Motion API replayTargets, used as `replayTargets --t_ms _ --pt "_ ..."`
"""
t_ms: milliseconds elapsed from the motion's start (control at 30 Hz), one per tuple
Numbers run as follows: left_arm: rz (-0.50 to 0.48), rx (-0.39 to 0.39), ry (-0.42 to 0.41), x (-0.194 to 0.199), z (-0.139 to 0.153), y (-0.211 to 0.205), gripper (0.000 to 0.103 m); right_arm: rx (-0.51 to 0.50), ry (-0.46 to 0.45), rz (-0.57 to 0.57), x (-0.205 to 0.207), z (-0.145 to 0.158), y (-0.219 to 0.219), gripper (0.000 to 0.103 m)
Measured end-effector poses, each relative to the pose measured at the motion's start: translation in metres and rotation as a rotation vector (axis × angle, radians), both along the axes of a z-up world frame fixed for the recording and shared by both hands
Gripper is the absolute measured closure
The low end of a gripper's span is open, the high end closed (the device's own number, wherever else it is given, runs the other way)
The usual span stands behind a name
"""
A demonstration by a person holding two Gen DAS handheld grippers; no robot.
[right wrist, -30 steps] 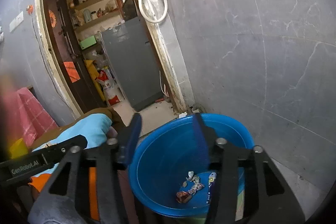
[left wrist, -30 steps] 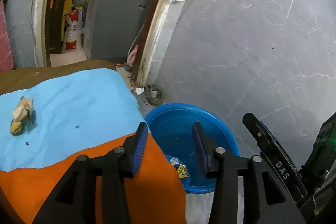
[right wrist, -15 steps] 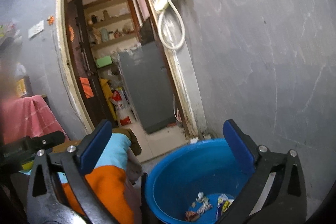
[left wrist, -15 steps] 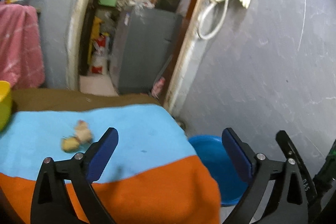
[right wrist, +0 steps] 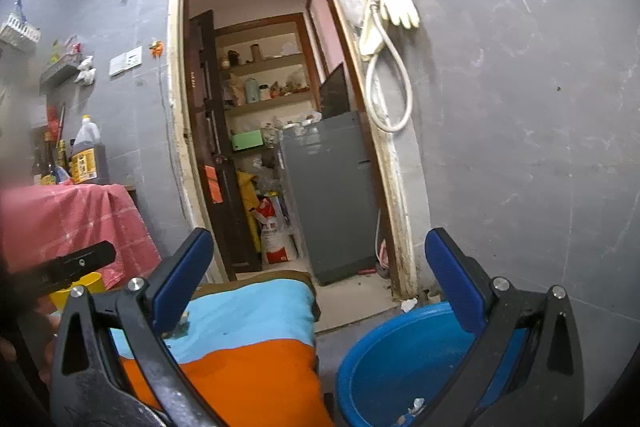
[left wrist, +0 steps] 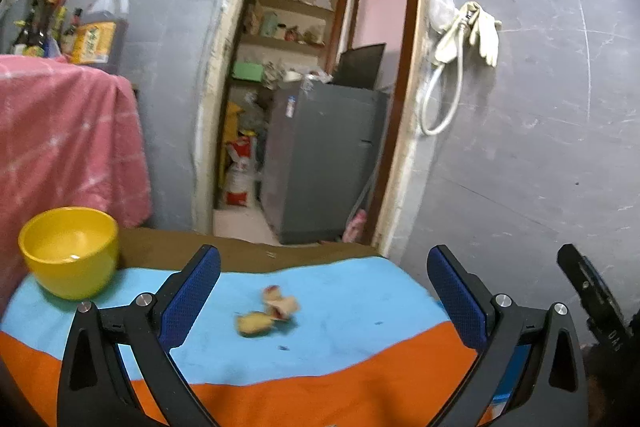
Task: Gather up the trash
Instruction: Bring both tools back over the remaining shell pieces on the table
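Left wrist view: left gripper (left wrist: 323,297) jaws opening wide, nothing between pads. Crumpled scraps (left wrist: 267,311) on blue cloth (left wrist: 352,311), dead ahead, long axis left-right. Right gripper (right wrist: 318,281) spread, empty, over blue tub (right wrist: 384,359); left nearer.

Two black hand-held grippers with blue finger pads

The left gripper (left wrist: 324,291) and the right gripper (right wrist: 320,275) each have two black triangular finger arms with cut-out holes, silver round screws near the joints, and textured dark blue pads (left wrist: 188,297). White letters are printed on one black part at the edge.
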State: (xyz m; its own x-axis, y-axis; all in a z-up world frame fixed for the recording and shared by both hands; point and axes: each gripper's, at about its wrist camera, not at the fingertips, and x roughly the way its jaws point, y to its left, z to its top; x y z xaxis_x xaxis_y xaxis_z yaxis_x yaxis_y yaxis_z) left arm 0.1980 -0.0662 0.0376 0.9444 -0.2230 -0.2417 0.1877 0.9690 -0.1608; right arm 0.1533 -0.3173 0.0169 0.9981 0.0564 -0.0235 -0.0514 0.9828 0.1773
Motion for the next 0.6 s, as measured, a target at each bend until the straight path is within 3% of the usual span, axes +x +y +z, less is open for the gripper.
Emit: replayTargets --t_ms 300,600 --pt "0.109 0.024 -0.028 -0.006 -0.009 0.051 0.002 -0.041 -0.017 0.060 0.004 0.001 0.036 0.000" --pt "0.173 -0.010 0.038 0.006 -0.026 0.092 0.002 -0.086 0.058 0.145 0.037 -0.003 0.070 0.000"
